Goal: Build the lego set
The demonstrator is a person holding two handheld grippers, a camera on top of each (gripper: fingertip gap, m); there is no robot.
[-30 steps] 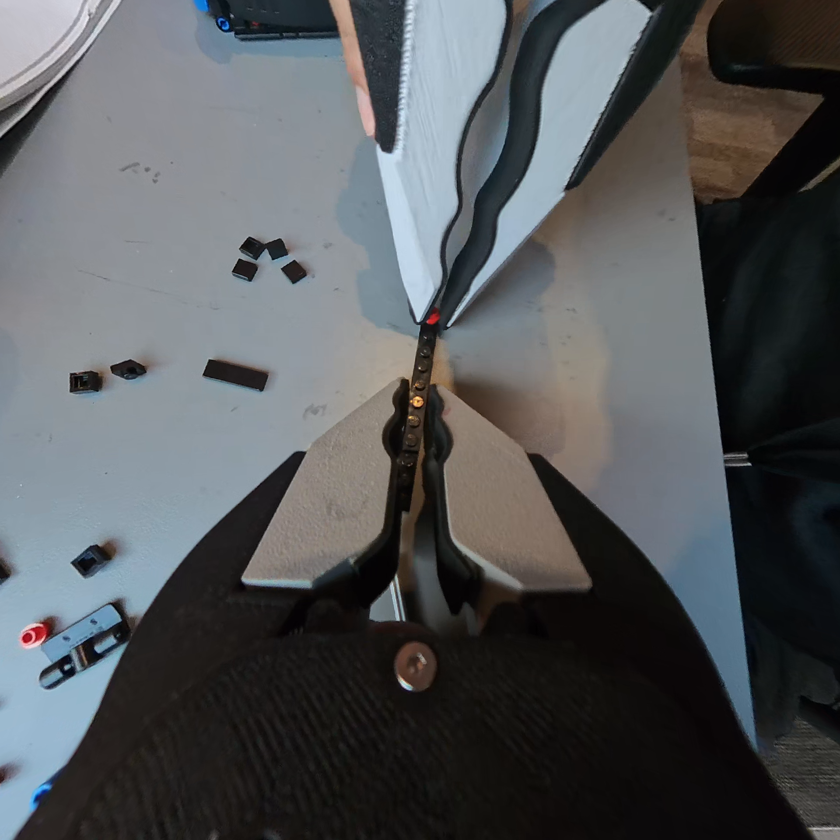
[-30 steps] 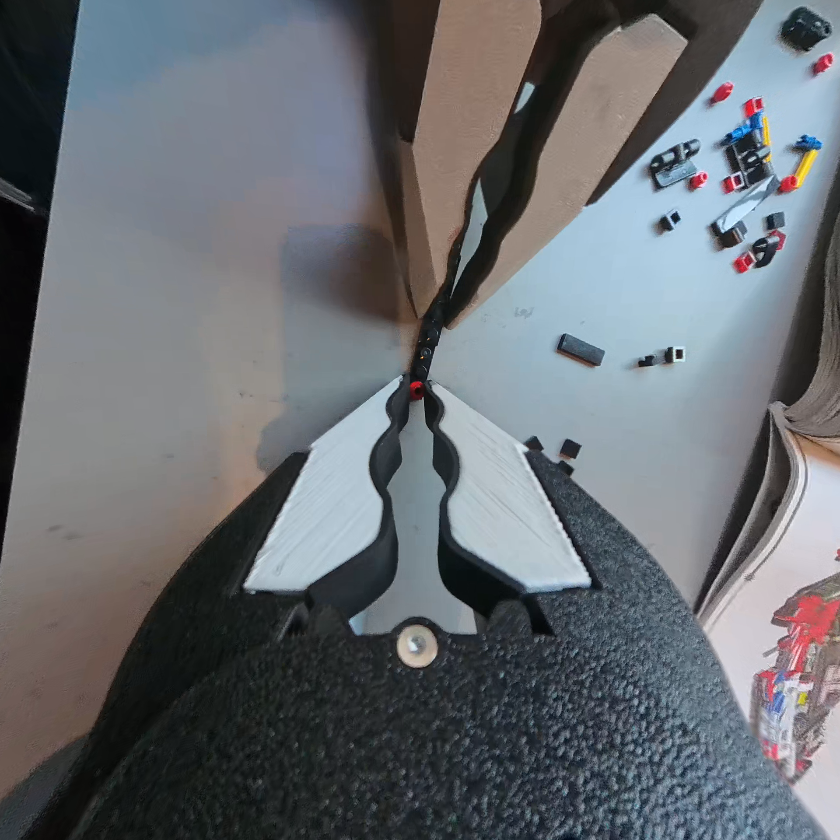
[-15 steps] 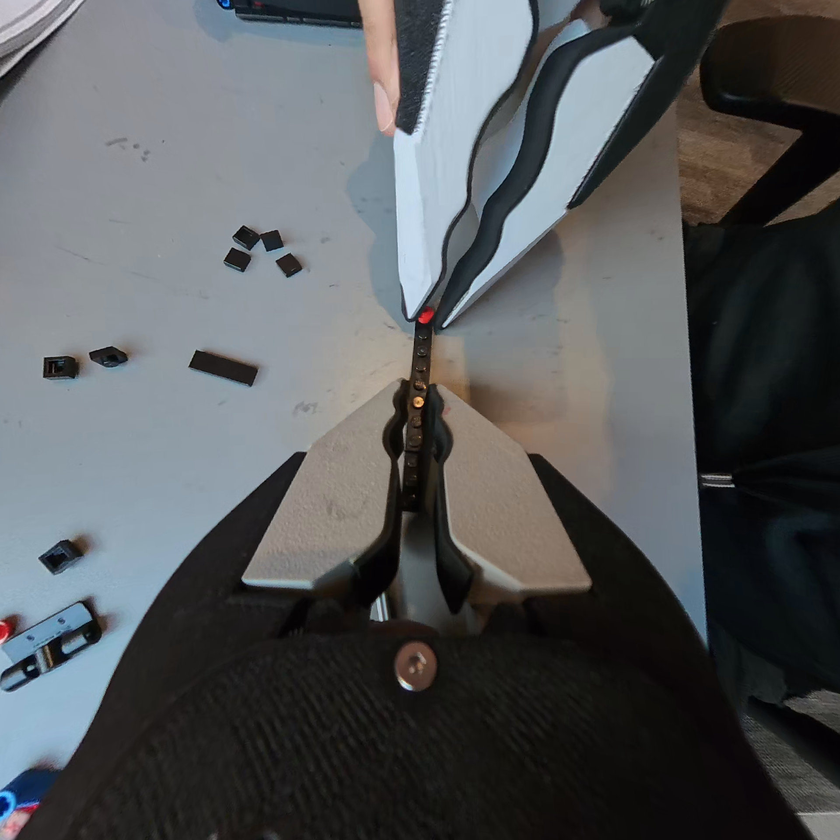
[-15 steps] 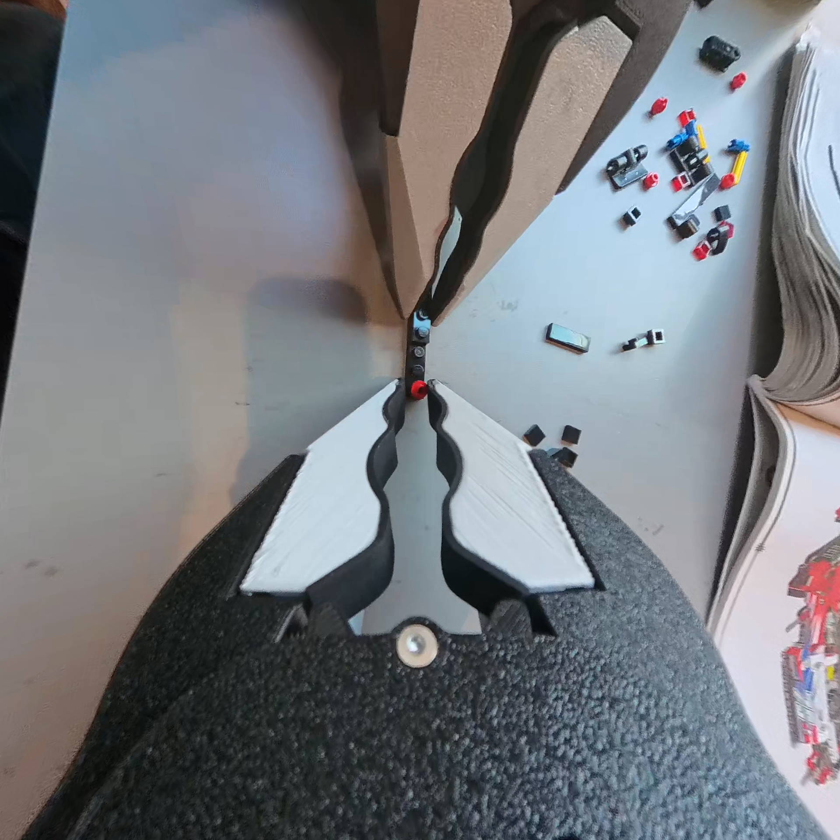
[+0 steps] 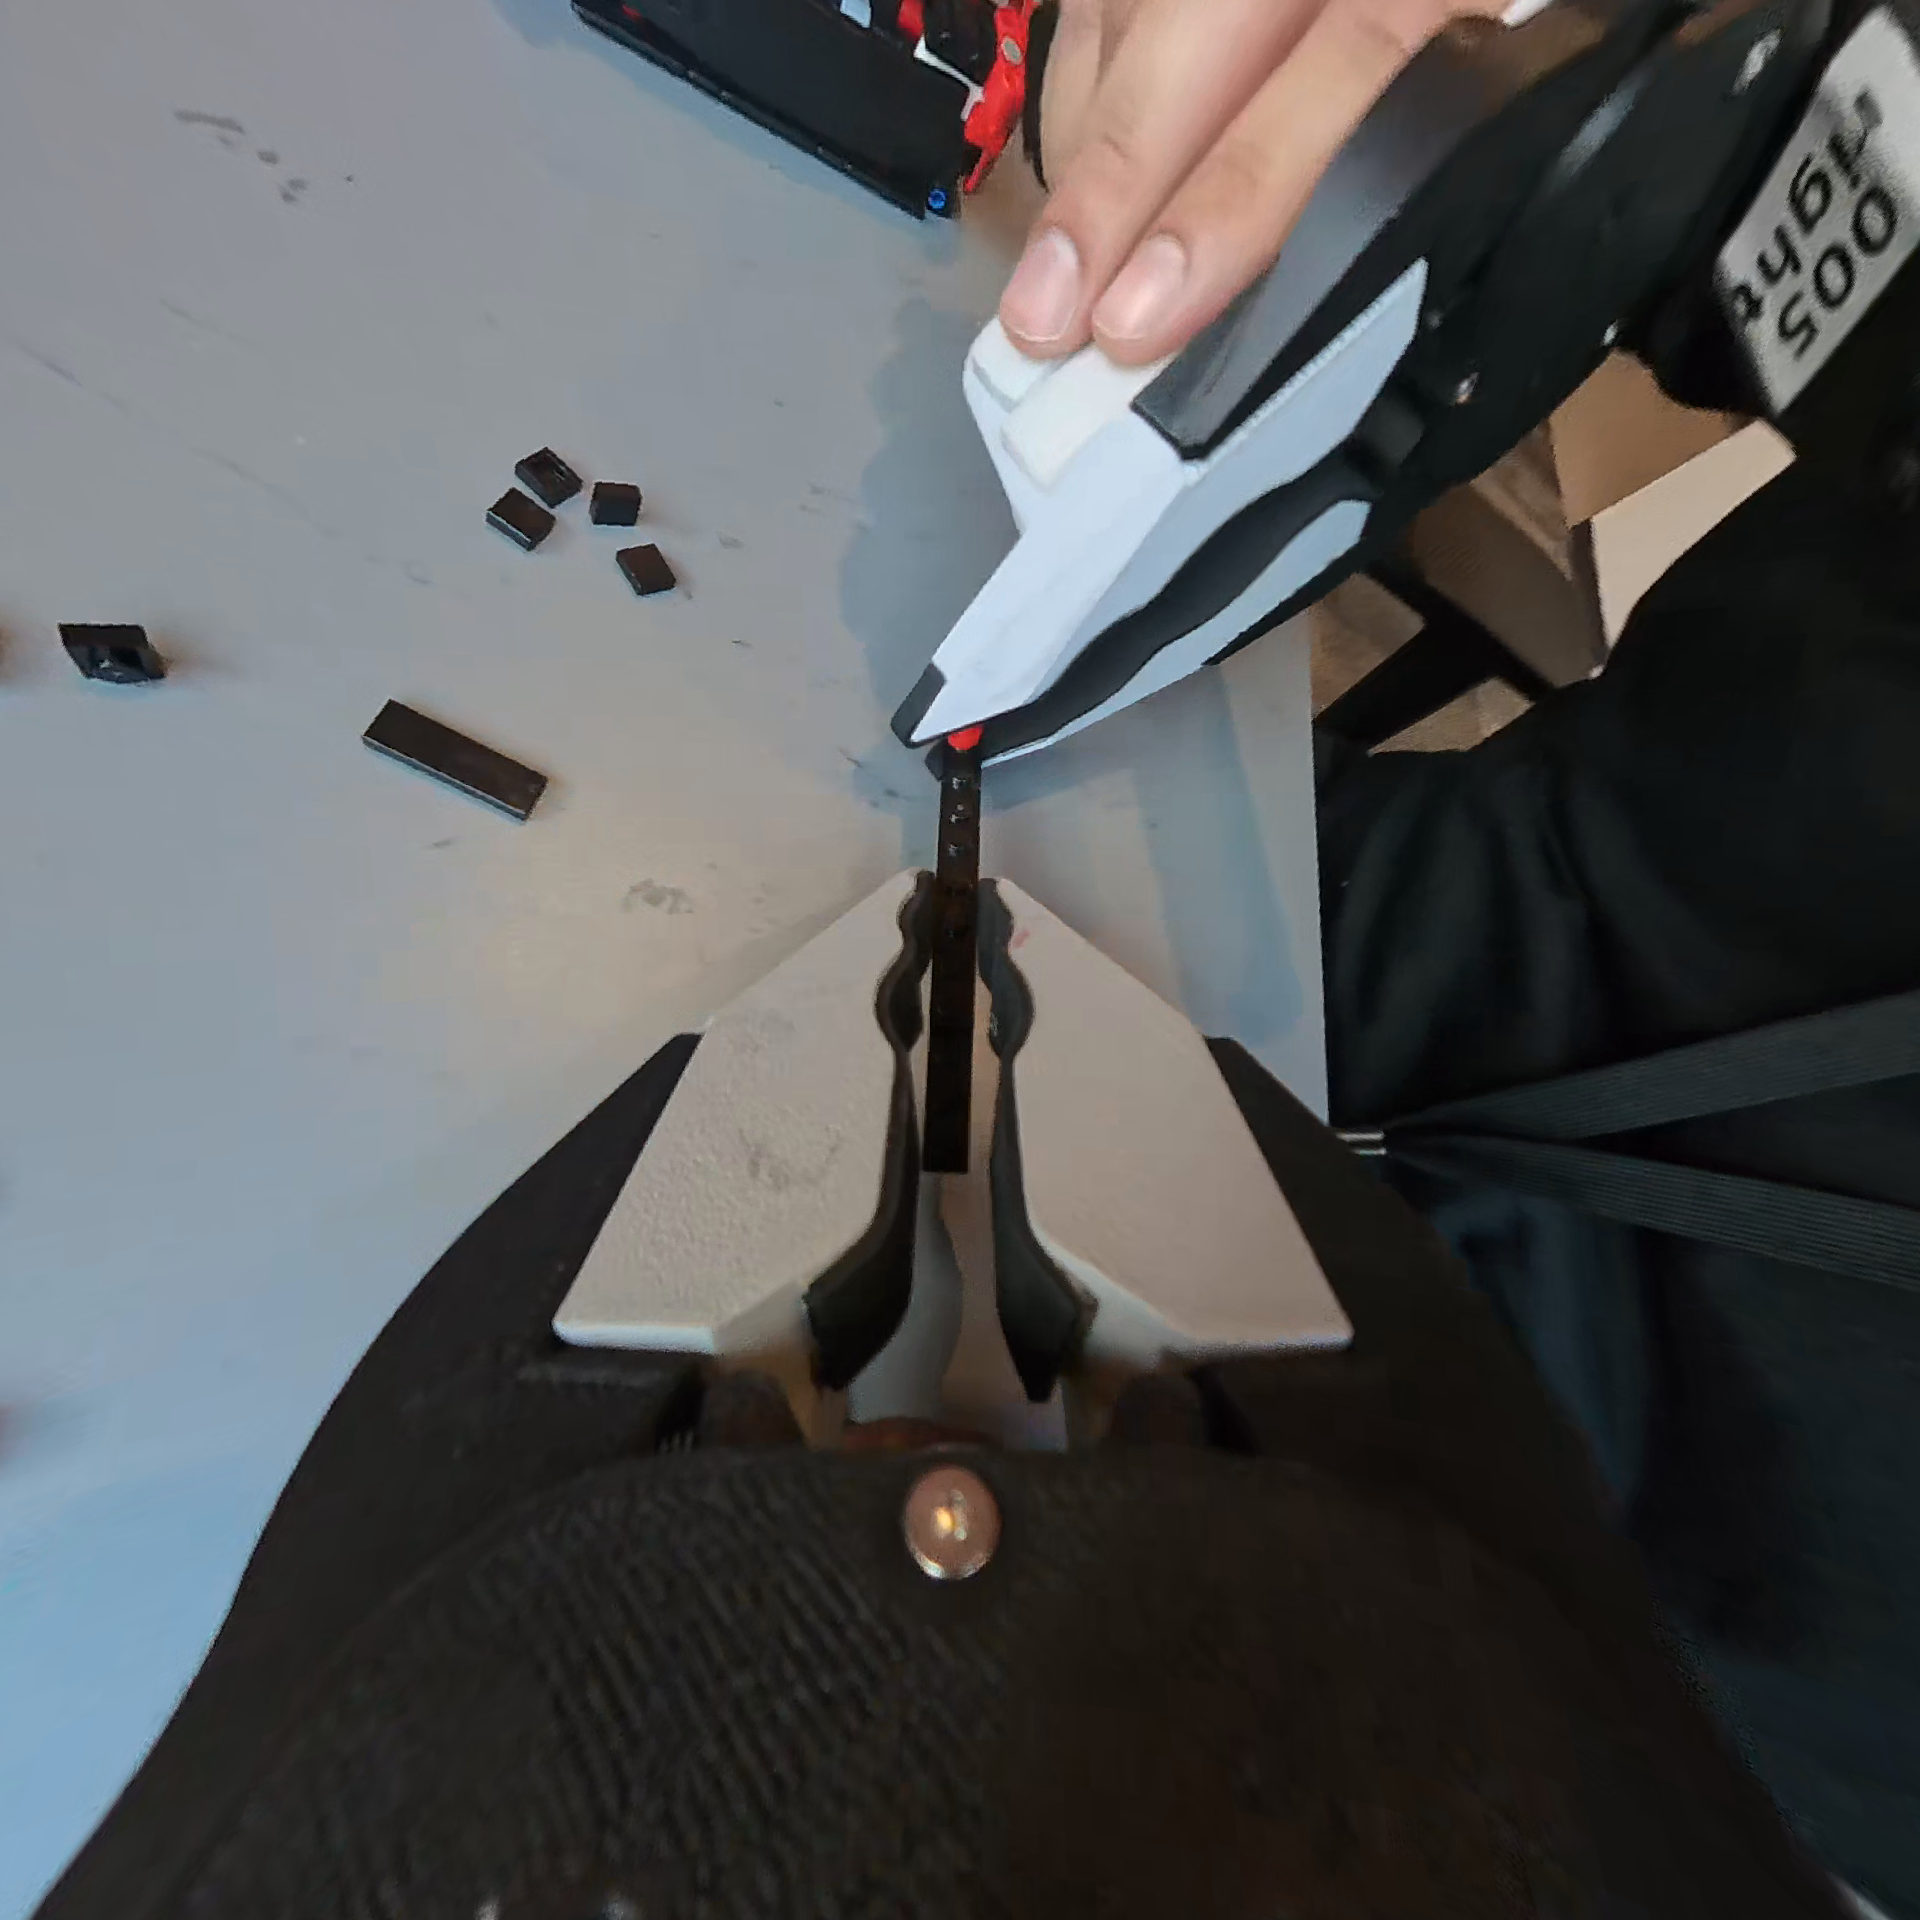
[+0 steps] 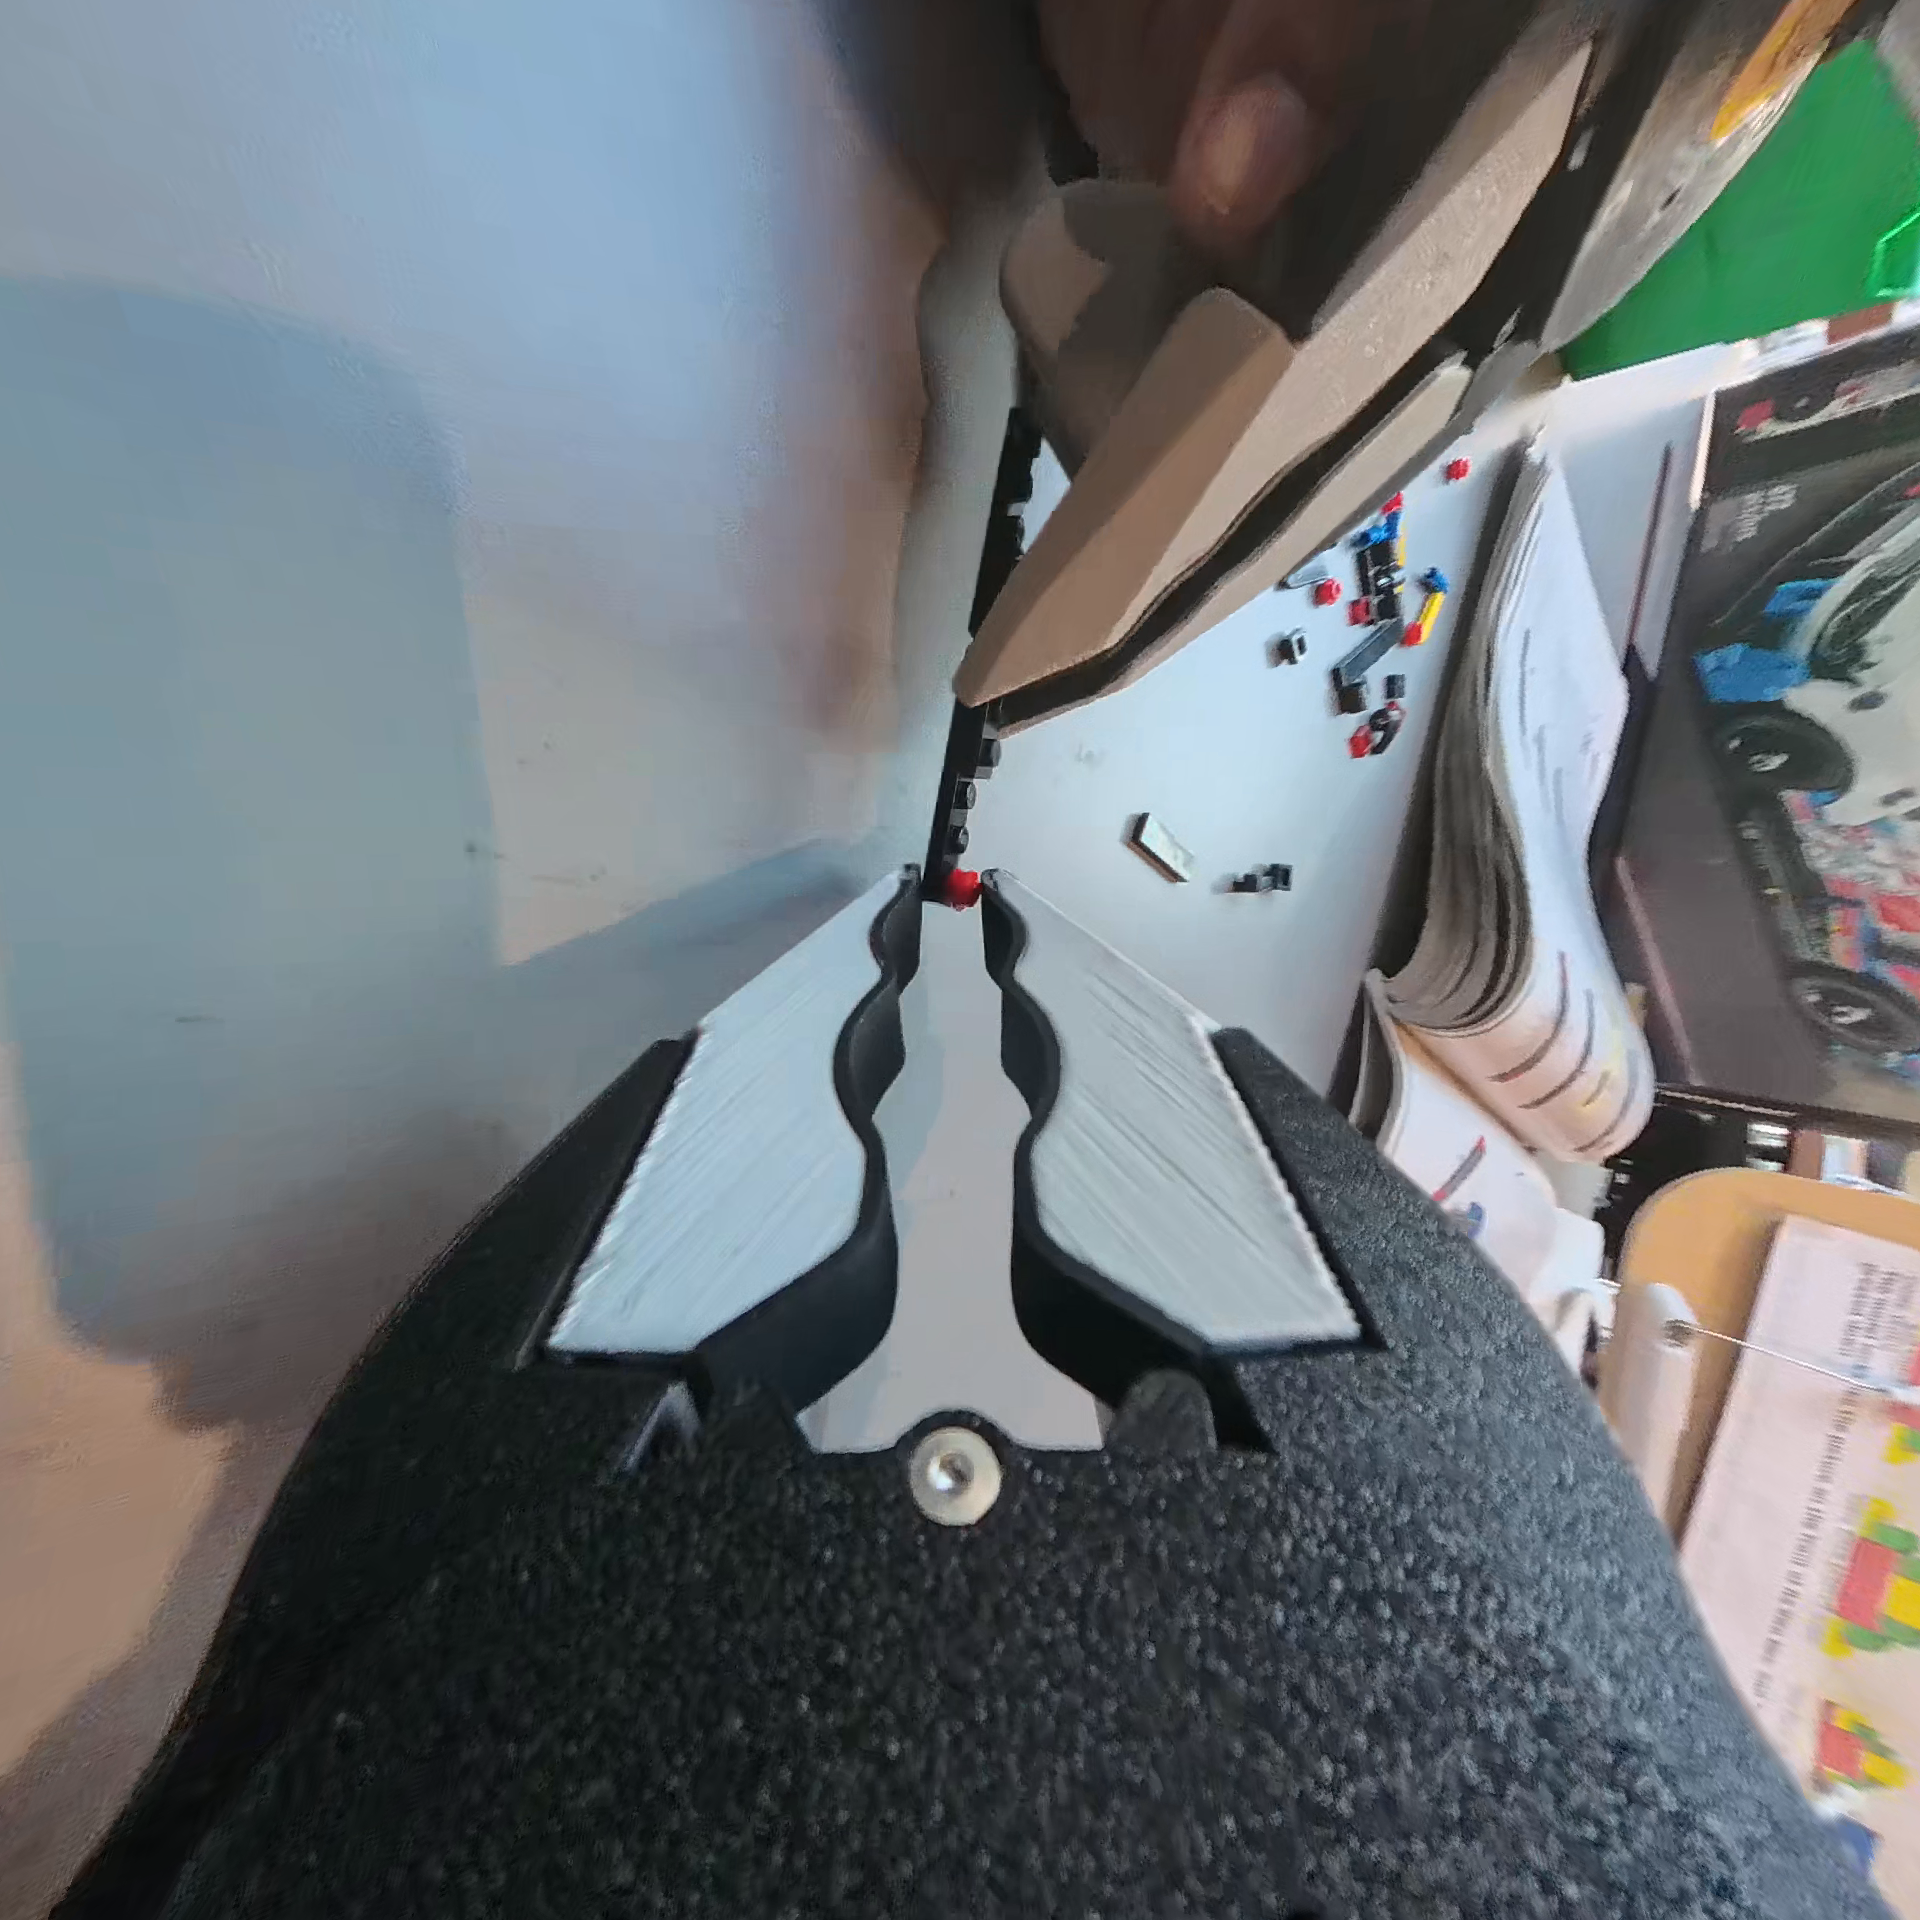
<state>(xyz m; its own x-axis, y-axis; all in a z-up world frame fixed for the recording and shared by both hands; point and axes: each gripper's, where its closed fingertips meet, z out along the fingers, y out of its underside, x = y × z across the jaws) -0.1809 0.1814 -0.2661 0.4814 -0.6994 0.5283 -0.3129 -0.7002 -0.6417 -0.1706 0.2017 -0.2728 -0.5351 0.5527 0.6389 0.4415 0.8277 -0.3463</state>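
The left claw is clamped on a long, thin black studded lego strip, which runs edge-on between its two grey fingers and sticks out past their tips above the pale grey worktop. At the strip's far end the right claw pinches a small round red lego stud against it, its white fingers nearly together. A flat black lego tile and four small black square pieces lie loose on the worktop, well apart from the strip.

Black pebbled gripper bodies, pale wedge fingers with wavy black pads, one silver screw each.
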